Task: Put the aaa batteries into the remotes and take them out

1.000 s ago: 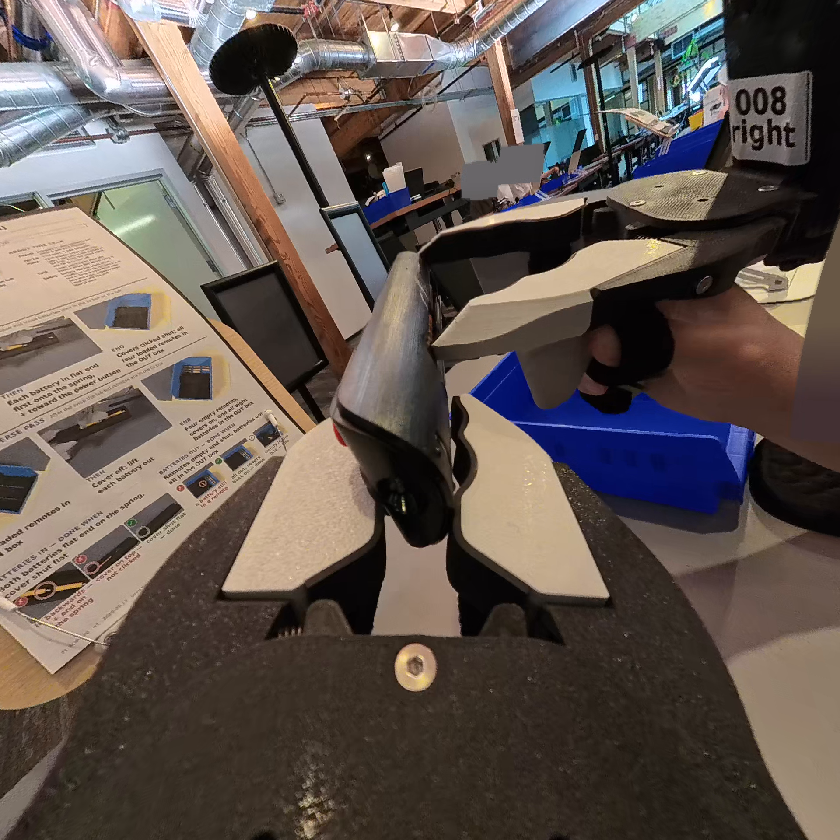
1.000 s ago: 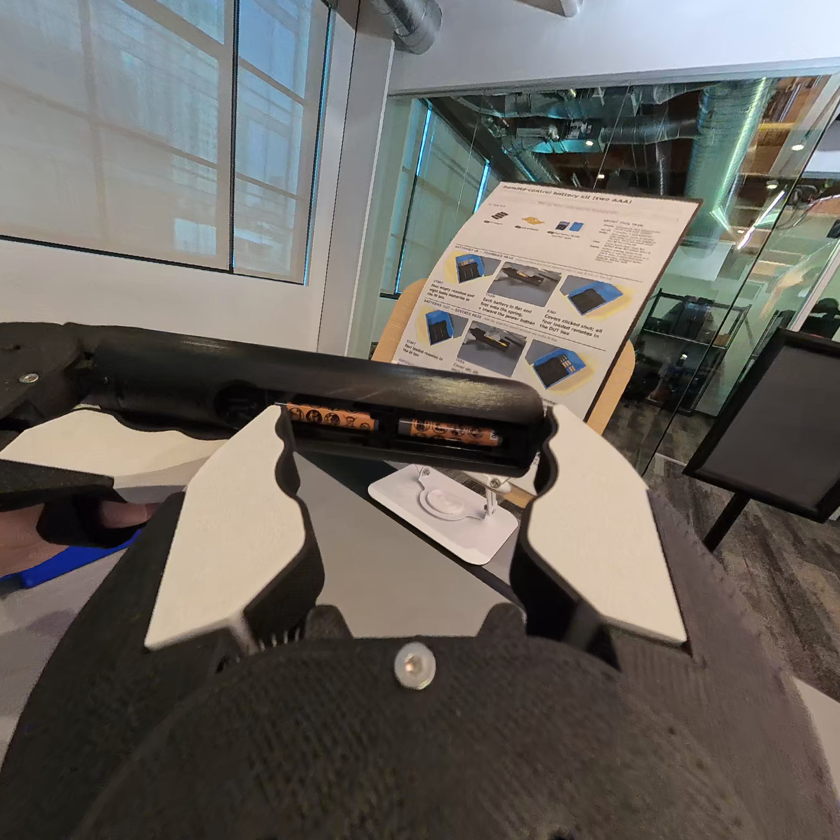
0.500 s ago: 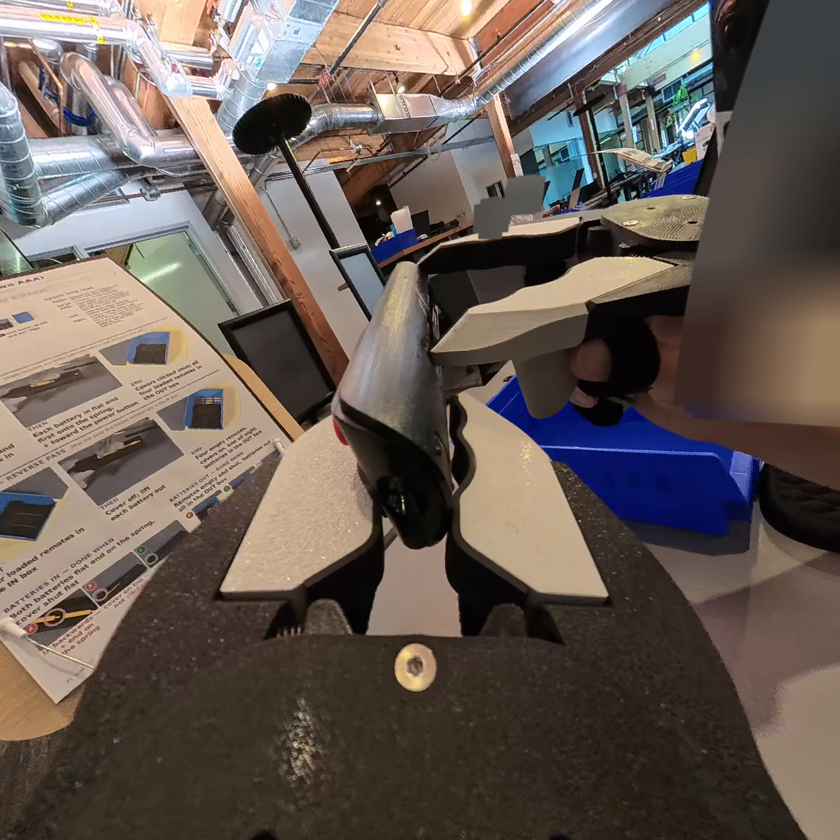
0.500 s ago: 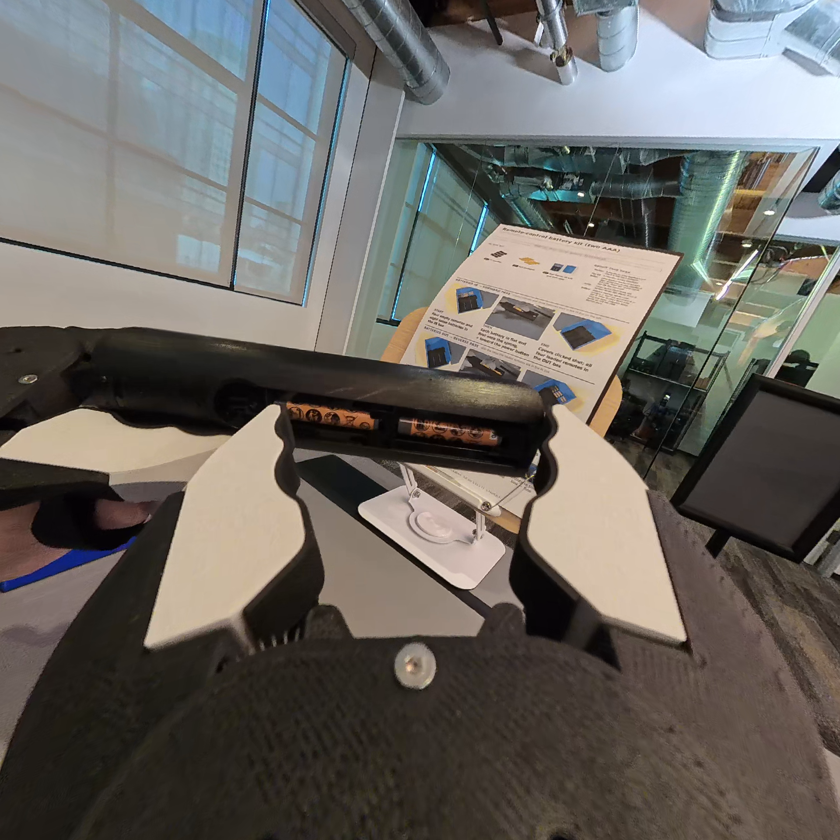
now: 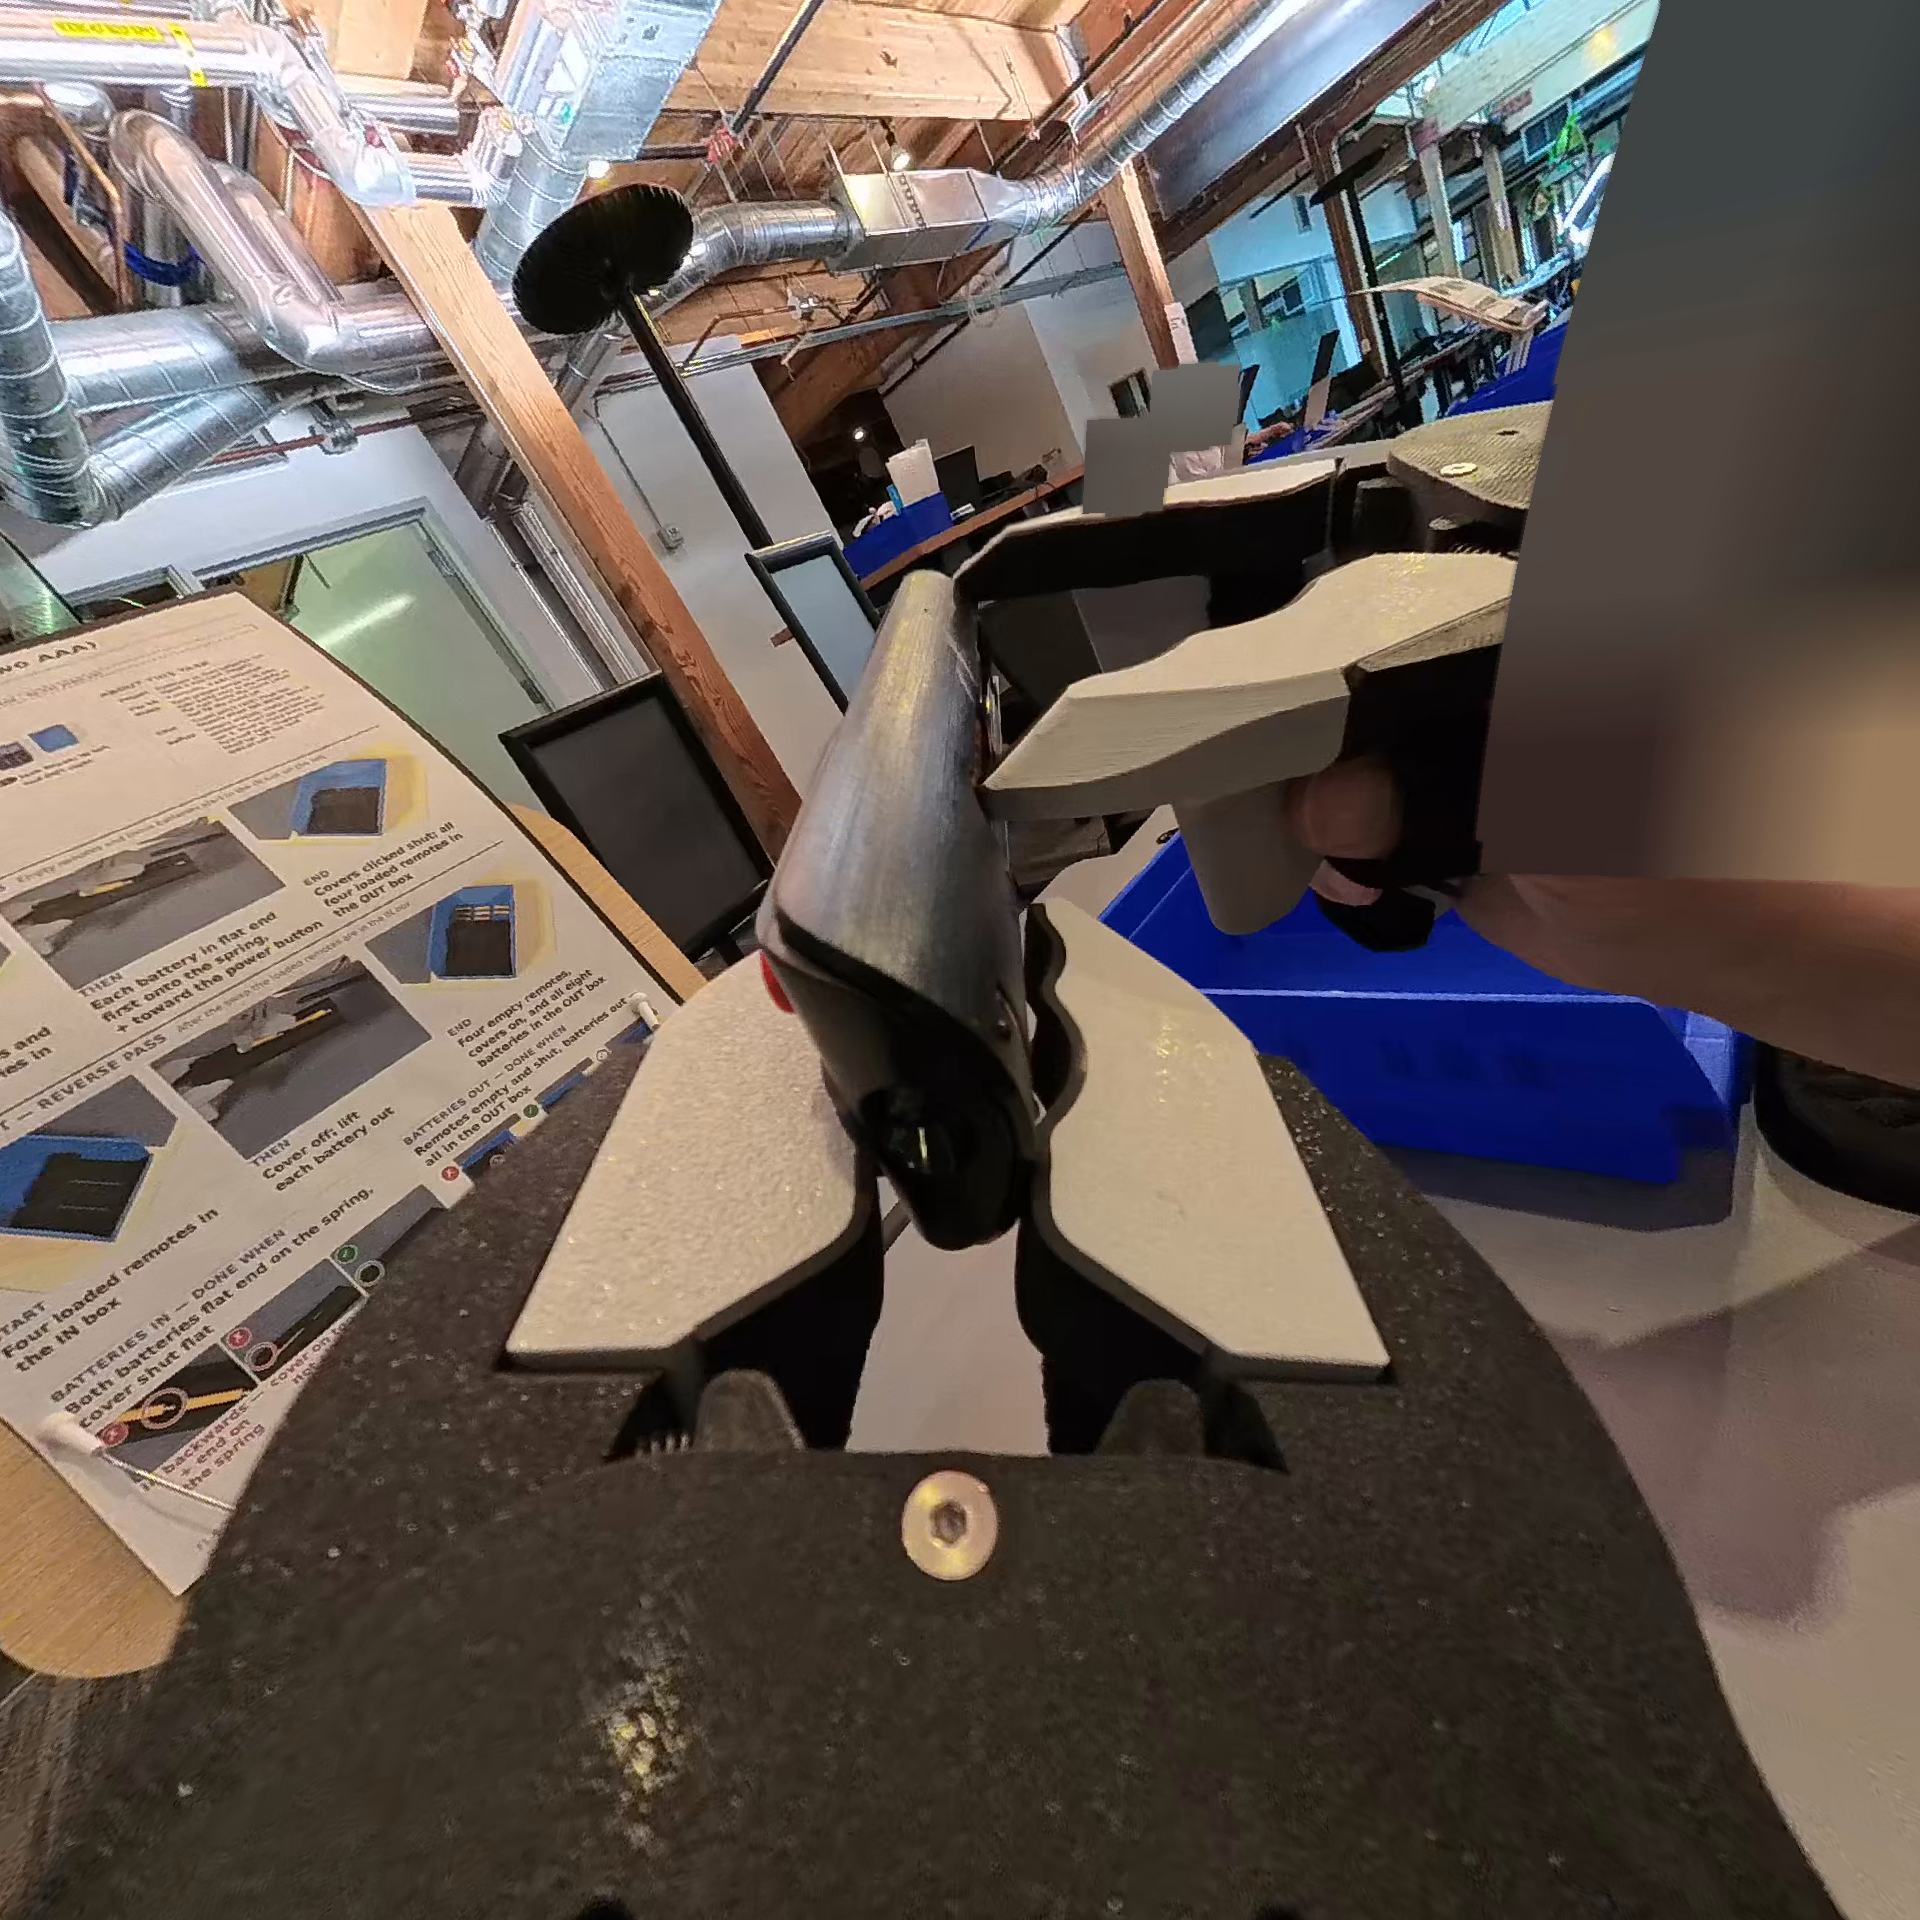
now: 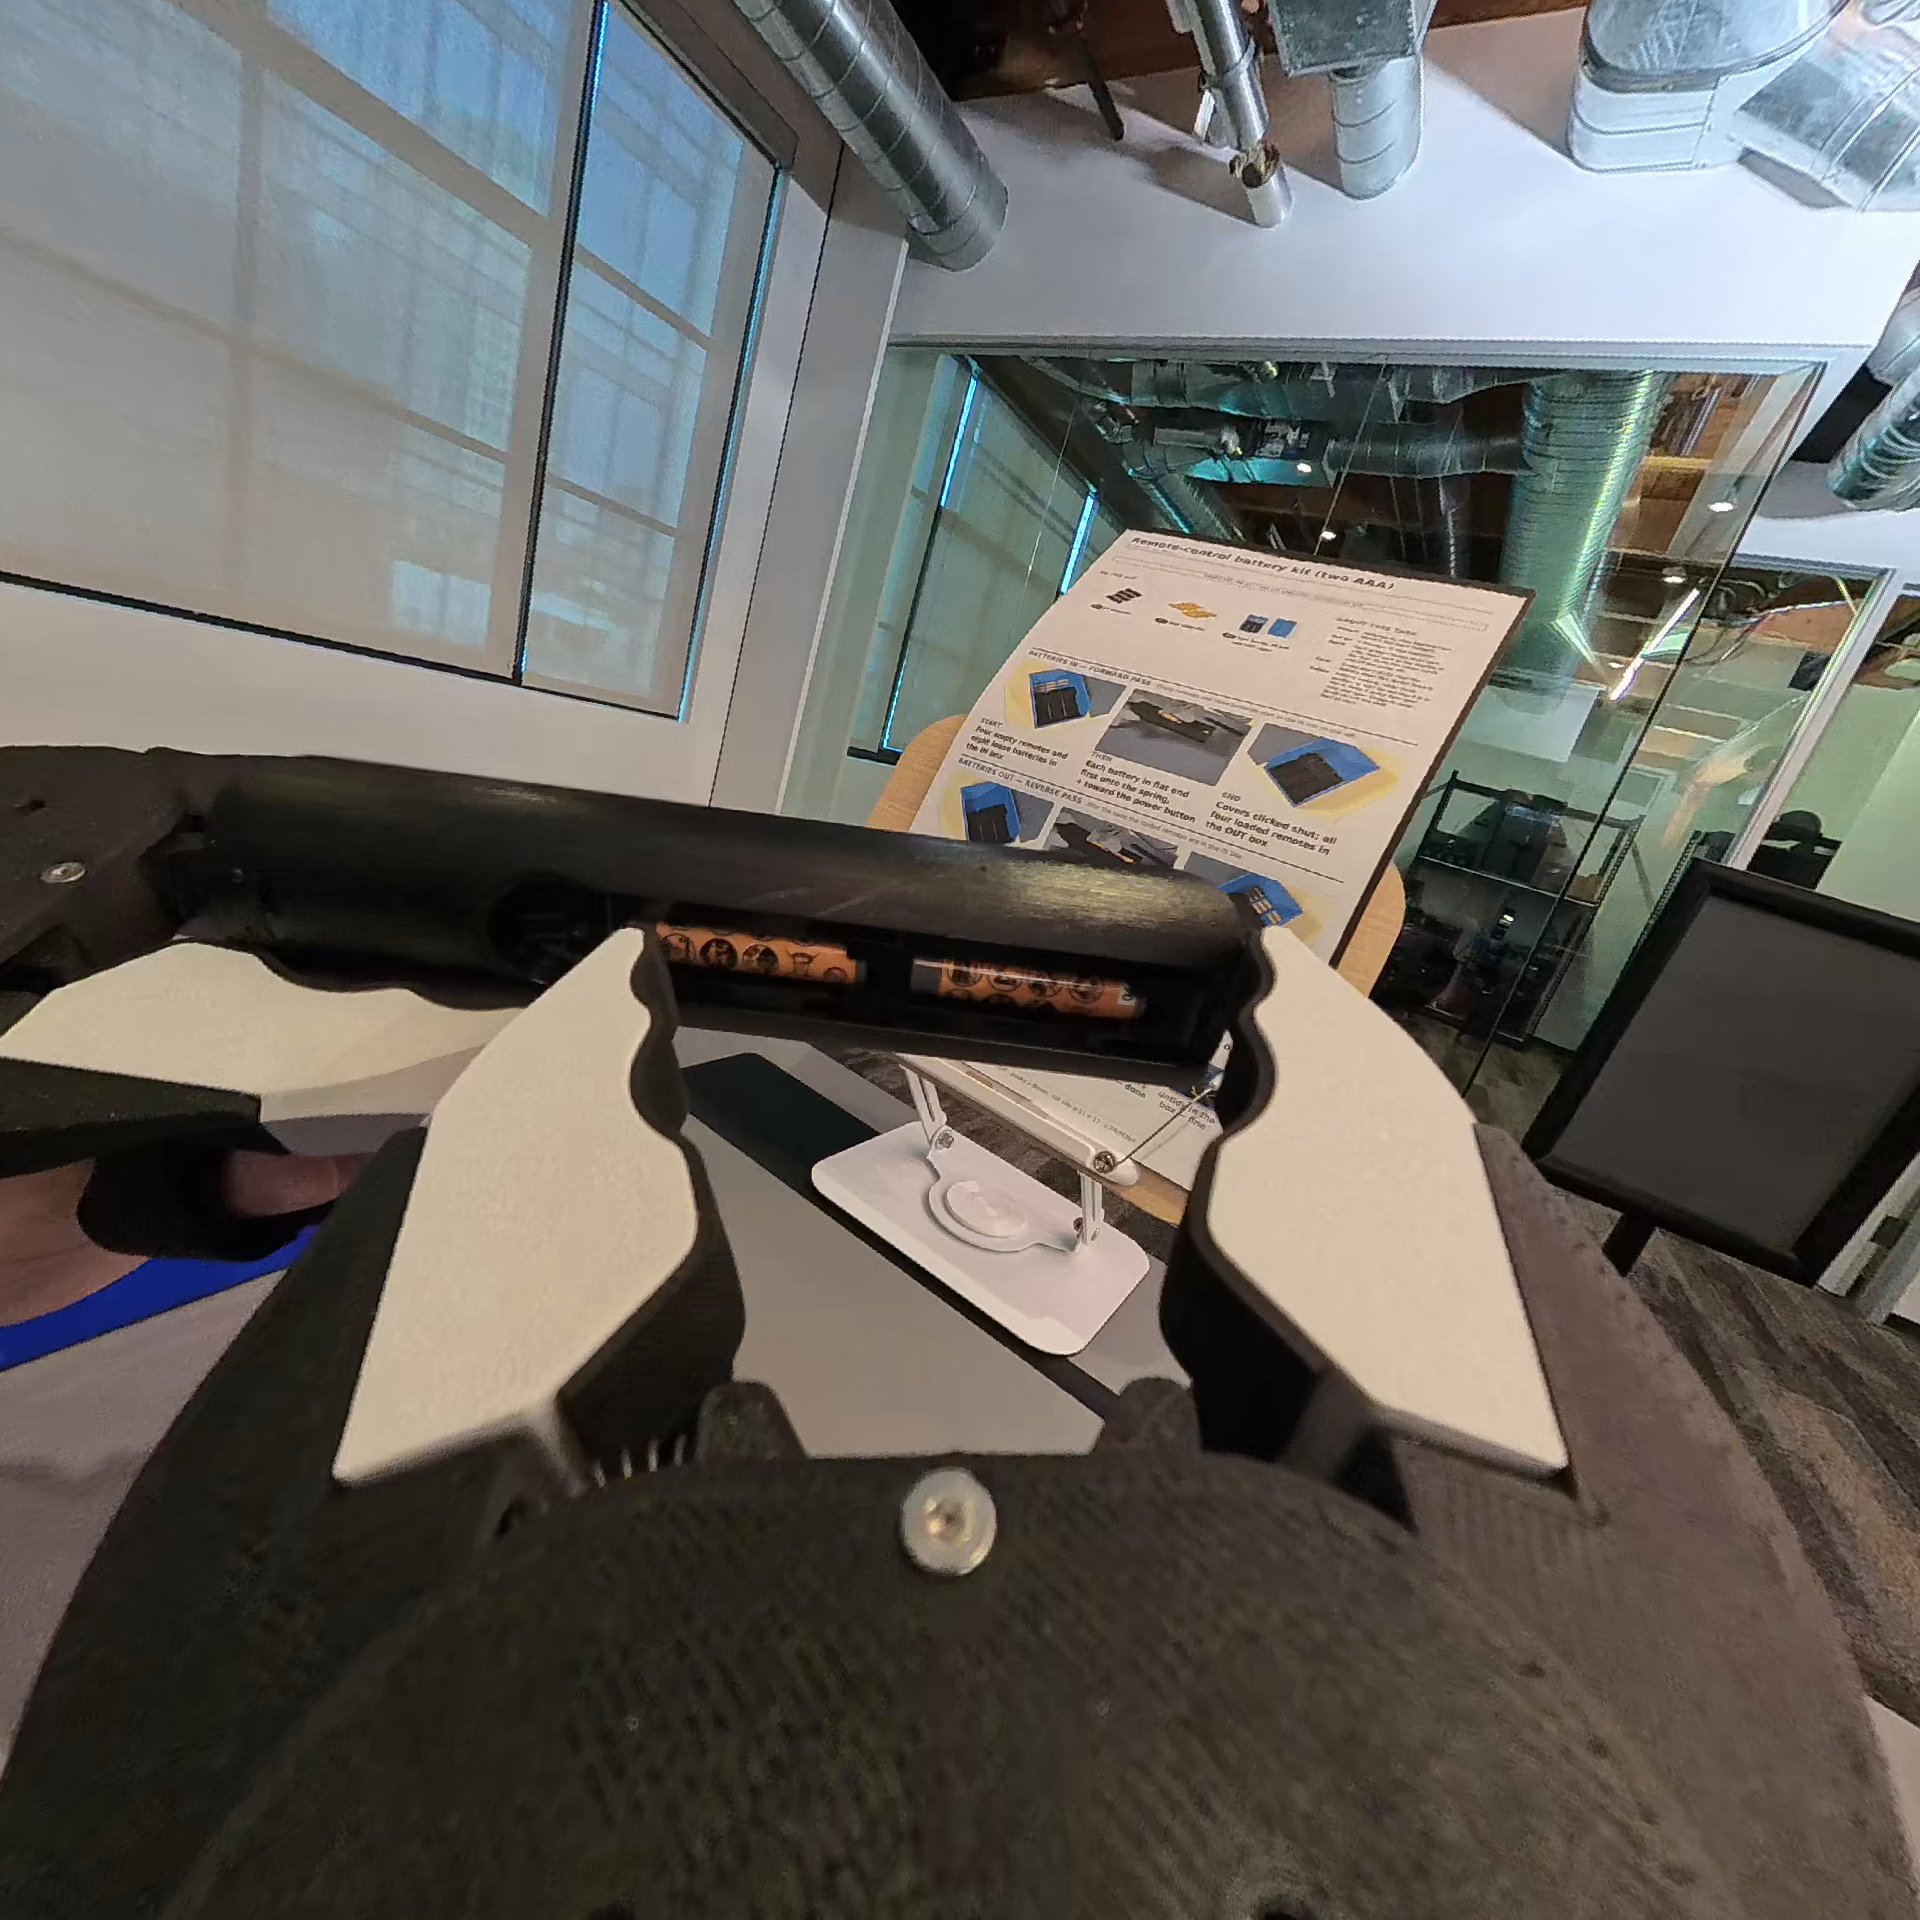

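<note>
Remote (image 5: 894, 862), a slim black plastic bar with a glossy, faintly scuffed curved back, is held in mid-air between two handheld grippers. Left gripper (image 5: 951, 1091) pinches the remote's rounded lower end between its matte white, scallop-edged fingers (image 5: 717, 1174), the jaws drawn in narrow around the casing. A red button edge shows on the remote's left side beside the finger.

Right gripper (image 6: 951, 997) spans the open battery bay at the remote's far end; its white fingers (image 6: 540, 1195) stand wide apart, one tip at each end of the bay and touching the casing. Whether they squeeze the remote or only bracket it cannot be told. In the bay lie two batteries (image 6: 758, 951), copper-orange cylinders with dark printed markings, end to end in staggered slots, with no cover over them.

From the left wrist view, the right gripper (image 5: 982, 686) reaches in from the right, its fingers above and below the remote's upper end, a hand (image 5: 1351, 831) curled around its black grip. Both gripper bodies are coarse, grainy black, each with a silver screw at centre.

Behind sit a blue plastic bin (image 5: 1403, 1049) on a pale grey table (image 5: 1662, 1455), and a printed instruction sheet (image 6: 1195, 748) on a white stand (image 6: 987, 1236).
</note>
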`<state>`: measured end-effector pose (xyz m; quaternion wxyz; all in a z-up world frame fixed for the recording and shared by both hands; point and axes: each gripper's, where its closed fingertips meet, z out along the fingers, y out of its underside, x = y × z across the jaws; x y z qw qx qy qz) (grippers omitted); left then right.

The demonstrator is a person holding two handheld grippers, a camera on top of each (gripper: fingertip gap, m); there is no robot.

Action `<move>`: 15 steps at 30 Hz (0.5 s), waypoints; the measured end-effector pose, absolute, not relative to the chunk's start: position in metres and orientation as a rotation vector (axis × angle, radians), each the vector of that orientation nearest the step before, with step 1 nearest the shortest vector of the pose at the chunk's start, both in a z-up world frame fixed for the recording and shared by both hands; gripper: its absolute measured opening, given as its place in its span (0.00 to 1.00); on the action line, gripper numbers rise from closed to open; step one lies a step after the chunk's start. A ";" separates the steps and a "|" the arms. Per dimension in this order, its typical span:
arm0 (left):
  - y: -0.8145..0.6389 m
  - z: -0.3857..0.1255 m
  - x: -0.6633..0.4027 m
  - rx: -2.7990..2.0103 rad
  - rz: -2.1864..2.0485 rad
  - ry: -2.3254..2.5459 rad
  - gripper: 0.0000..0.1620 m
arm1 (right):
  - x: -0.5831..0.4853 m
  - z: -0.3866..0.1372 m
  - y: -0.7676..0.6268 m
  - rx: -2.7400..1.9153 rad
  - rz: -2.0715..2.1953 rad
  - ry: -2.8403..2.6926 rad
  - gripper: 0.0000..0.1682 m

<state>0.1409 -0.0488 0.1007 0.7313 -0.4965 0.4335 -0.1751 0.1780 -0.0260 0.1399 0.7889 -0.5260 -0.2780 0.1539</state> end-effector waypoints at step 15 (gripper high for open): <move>-0.051 0.101 0.141 -1.084 -0.385 0.964 0.16 | 0.178 0.141 -0.029 -1.133 0.314 -0.607 0.61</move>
